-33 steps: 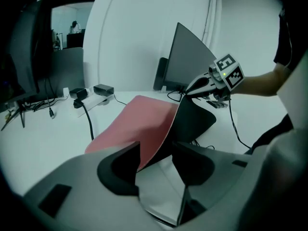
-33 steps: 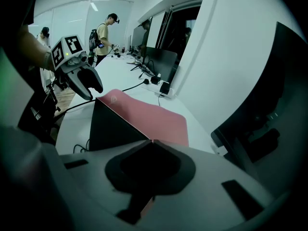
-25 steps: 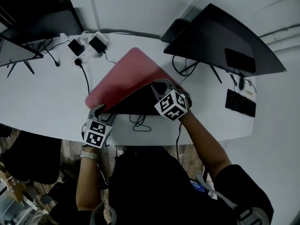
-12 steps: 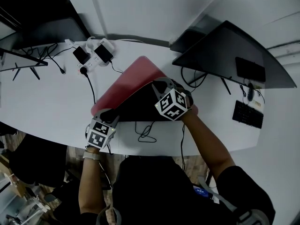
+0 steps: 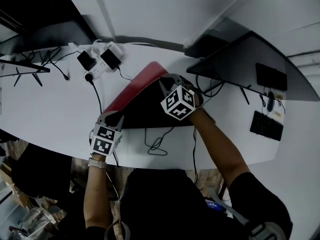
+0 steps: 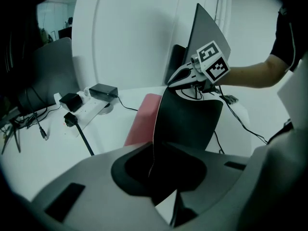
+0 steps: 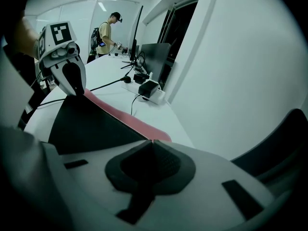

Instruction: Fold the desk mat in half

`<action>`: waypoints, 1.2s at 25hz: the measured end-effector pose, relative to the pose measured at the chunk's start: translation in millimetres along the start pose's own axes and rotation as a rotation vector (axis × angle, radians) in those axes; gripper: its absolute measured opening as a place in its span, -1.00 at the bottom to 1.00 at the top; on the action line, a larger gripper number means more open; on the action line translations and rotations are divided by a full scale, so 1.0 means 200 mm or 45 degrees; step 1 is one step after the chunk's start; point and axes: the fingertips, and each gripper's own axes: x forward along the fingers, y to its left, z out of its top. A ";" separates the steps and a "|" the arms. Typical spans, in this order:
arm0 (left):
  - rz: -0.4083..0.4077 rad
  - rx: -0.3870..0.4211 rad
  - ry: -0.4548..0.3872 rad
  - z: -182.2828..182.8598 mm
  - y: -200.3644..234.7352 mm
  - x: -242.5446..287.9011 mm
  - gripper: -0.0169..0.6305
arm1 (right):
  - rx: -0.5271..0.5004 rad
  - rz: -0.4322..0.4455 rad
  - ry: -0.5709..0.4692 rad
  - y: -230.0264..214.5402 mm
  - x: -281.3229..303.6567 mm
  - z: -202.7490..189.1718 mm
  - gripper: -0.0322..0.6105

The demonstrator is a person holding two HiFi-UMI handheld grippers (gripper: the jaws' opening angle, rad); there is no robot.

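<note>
Two near corners suit this thin, floppy desk mat (image 5: 150, 109): the right gripper's (image 5: 169, 79) jaws clench one at frame centre, while the left gripper's (image 5: 111, 116) jaws are closing around the other edge.

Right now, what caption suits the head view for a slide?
Right gripper holds a desk mat corner above the white table; left gripper jaws are closing around the near edge.

A thin red, black-backed desk mat (image 5: 136, 85) stood tilted up off the white tabletop (image 5: 47, 111), the right tool (image 5: 168, 82) pinching its far corner, the left tool (image 5: 113, 117) closing its jaws around the near corner.
</note>
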 end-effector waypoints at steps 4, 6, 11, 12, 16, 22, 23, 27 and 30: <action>0.059 0.044 0.033 0.03 0.05 0.03 -0.77 | 0.002 -0.018 0.002 -0.05 0.07 0.03 -0.82; 0.074 0.040 0.040 0.05 0.07 0.04 -0.77 | 0.007 -0.028 0.002 -0.07 0.10 0.04 -0.82; 0.099 0.066 0.058 0.08 0.12 0.08 -0.78 | 0.013 -0.051 -0.002 -0.12 0.18 0.06 -0.82; 0.108 0.075 0.066 0.08 0.13 0.09 -0.78 | 0.014 -0.053 -0.002 -0.13 0.20 0.06 -0.82; 0.131 0.076 0.075 0.11 0.17 0.11 -0.78 | 0.025 -0.067 -0.001 -0.17 0.25 0.06 -0.82; 0.162 0.096 0.072 0.14 0.22 0.16 -0.78 | 0.033 -0.086 -0.011 -0.23 0.31 0.08 -0.82; 0.167 0.098 0.080 0.14 0.23 0.17 -0.78 | 0.033 -0.089 -0.011 -0.24 0.32 0.08 -0.82; 0.181 0.106 0.093 0.15 0.25 0.20 -0.78 | 0.038 -0.095 -0.003 -0.24 0.37 0.08 -0.82; 0.194 0.129 0.113 0.14 0.26 0.23 -0.77 | 0.042 -0.091 0.000 -0.24 0.41 0.07 -0.82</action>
